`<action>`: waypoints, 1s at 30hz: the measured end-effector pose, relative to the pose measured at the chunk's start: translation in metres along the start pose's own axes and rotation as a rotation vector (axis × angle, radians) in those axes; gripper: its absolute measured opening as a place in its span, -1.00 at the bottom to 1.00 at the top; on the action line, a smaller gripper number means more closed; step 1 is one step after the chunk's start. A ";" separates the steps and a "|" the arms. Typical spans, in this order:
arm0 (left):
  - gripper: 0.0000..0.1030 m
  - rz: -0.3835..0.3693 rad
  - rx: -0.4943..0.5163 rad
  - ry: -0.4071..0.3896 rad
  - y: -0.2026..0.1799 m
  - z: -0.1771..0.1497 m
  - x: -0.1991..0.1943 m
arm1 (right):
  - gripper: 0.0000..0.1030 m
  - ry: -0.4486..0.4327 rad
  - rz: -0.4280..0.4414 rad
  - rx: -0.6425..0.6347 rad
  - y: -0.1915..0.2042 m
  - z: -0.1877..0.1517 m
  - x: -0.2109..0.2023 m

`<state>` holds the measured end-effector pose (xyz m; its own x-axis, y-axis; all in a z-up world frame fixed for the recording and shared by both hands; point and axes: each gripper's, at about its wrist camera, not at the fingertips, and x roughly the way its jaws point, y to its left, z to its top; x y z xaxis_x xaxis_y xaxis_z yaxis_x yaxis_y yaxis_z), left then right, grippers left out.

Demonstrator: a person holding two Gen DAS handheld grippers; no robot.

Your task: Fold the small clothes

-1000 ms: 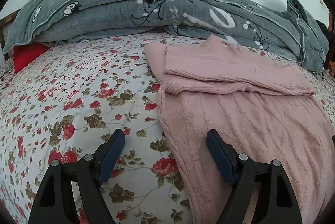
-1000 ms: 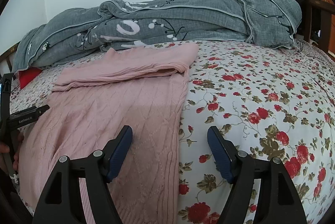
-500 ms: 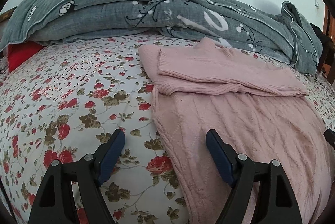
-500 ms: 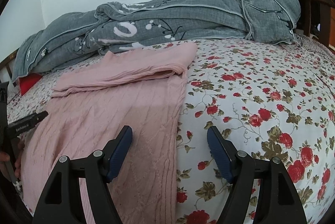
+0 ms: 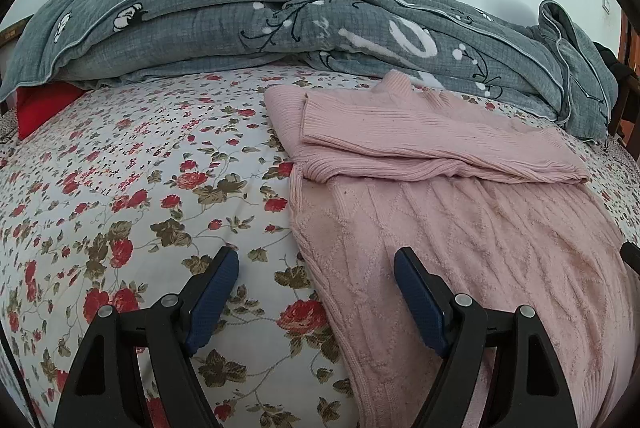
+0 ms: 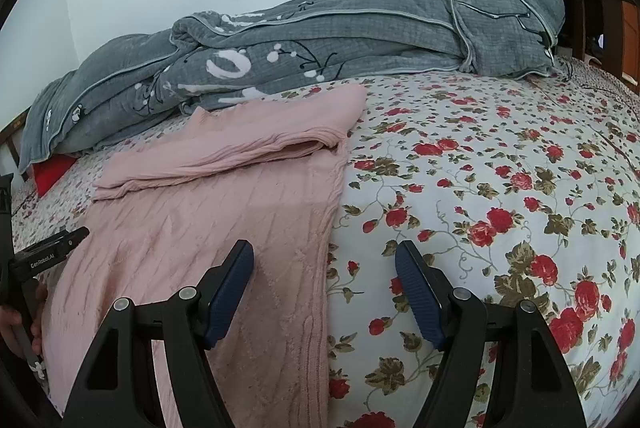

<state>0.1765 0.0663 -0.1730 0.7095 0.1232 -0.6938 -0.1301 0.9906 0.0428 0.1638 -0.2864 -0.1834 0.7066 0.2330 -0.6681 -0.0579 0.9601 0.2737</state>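
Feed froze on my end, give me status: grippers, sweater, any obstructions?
Left gripper and right gripper open, empty, one above each side edge. Pink sweater flat on bed, sleeves folded across. Grey quilt behind, not blocking.

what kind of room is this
Most likely a bedroom: a bed with a floral sheet, a rumpled grey quilt heaped along the wall, and a pink sweater laid out on it.

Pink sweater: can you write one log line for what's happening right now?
pink sweater: flat on floral bed sheet, sleeves folded across | left gripper: open, over its edge | right gripper: open, over other edge | bottom fold not yet done
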 end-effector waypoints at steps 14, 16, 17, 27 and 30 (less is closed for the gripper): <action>0.53 -0.042 -0.030 0.003 0.006 0.002 0.001 | 0.41 -0.010 -0.059 -0.038 0.010 -0.003 -0.003; 0.53 -0.050 -0.035 0.009 0.006 0.003 0.004 | 0.41 -0.011 -0.045 -0.026 0.008 -0.002 -0.003; 0.53 -0.048 -0.031 0.013 0.005 0.004 0.005 | 0.41 -0.010 -0.042 -0.022 0.007 -0.002 -0.003; 0.54 -0.027 0.004 0.024 -0.003 0.005 0.010 | 0.41 -0.005 -0.029 -0.003 0.004 -0.001 0.000; 0.56 -0.019 0.003 0.012 -0.003 0.004 0.007 | 0.41 -0.006 -0.032 -0.002 0.004 -0.001 -0.001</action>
<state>0.1845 0.0648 -0.1753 0.7036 0.1034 -0.7030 -0.1144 0.9929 0.0316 0.1619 -0.2830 -0.1823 0.7120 0.2014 -0.6726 -0.0368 0.9674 0.2506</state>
